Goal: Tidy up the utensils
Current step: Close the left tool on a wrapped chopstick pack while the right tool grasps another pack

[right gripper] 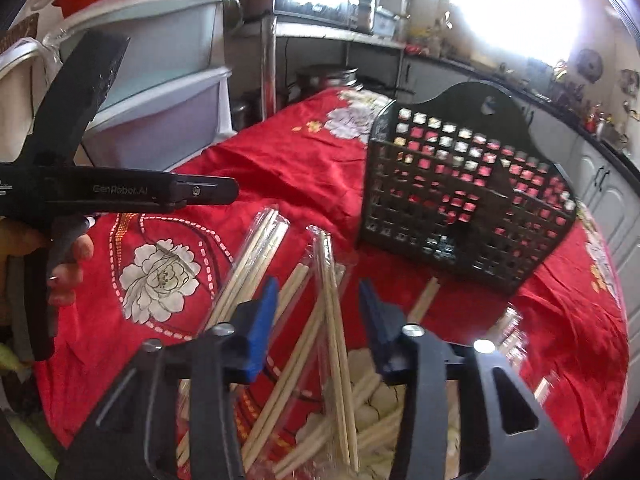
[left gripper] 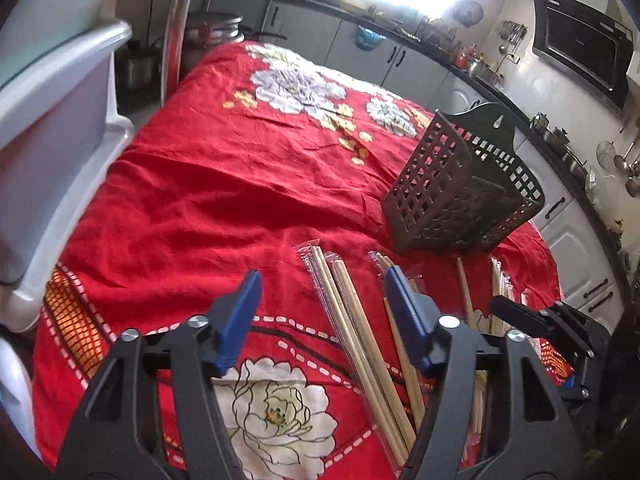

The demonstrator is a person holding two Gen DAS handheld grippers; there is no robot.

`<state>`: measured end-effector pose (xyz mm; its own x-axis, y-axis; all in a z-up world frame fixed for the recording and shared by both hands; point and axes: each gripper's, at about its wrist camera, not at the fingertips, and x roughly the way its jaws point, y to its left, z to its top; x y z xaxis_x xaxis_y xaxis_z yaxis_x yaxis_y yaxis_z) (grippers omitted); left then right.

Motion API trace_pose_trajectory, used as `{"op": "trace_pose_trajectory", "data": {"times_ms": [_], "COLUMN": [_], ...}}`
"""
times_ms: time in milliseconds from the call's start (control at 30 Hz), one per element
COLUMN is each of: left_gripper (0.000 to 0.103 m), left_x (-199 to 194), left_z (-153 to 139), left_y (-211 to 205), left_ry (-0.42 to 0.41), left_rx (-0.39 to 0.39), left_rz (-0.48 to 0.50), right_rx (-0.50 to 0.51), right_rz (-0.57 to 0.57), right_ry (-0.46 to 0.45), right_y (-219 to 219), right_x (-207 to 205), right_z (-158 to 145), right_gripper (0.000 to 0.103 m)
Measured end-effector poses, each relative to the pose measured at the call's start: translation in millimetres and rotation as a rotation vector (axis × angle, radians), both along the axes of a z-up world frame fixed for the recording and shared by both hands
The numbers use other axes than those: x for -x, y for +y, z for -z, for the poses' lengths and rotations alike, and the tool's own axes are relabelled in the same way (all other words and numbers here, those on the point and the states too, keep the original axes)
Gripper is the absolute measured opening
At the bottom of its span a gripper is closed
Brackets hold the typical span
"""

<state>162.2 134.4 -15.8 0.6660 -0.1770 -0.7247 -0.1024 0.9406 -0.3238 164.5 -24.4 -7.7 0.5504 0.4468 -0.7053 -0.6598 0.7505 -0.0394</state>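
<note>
Several pairs of wooden chopsticks in clear sleeves (left gripper: 352, 320) lie on the red flowered cloth (left gripper: 208, 200); they also show in the right wrist view (right gripper: 332, 320). A black perforated utensil basket (left gripper: 464, 188) stands behind them, also in the right wrist view (right gripper: 464, 200). My left gripper (left gripper: 320, 284) is open and empty, low over the chopsticks. My right gripper (right gripper: 316, 292) is open and empty, with one wrapped pair between its blue fingers (right gripper: 264, 312). The left gripper's body (right gripper: 100, 188) shows at the left of the right wrist view.
Stacked pale plastic bins (left gripper: 52, 128) stand left of the table, also seen in the right wrist view (right gripper: 160, 92). Kitchen counters and cabinets (left gripper: 400, 52) run behind and to the right. A metal pole (left gripper: 176, 32) rises at the table's far left corner.
</note>
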Motion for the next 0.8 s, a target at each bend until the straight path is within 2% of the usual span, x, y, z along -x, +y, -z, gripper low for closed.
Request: {"op": "trace_pose_trajectory", "data": {"times_ms": [33,233,400,500,633,800], "left_gripper": [0.043,0.024,0.023,0.019,0.019,0.019], "left_x": [-4,-26,-42,-52,-61,-71], "left_z": [3,17,28,38,48,53], "left_y": [2,15,23,27,30,34], "left_ry": [0.013,0.080,0.128,0.172,0.209,0.215], "left_rx": [0.014,0.107,0.168,0.235,0.259,0.281], "left_rz": [0.002,0.012,0.017,0.021,0.020,0.015], "right_rx": [0.002,0.007,0.037,0.050,0.066,0.080], "right_rz": [-0.002,-0.026,-0.041,-0.047,-0.058,-0.056], "right_ry": [0.009,0.077,0.100,0.102,0.102,0.106], "right_y": [2,21,35,42,48,51], "right_x": [-5,-33,-48,-55,-59,-67], "right_z": [1,12,23,28,34,41], "right_gripper": [0.032,0.021,0.018,0.018,0.018,0.018]}}
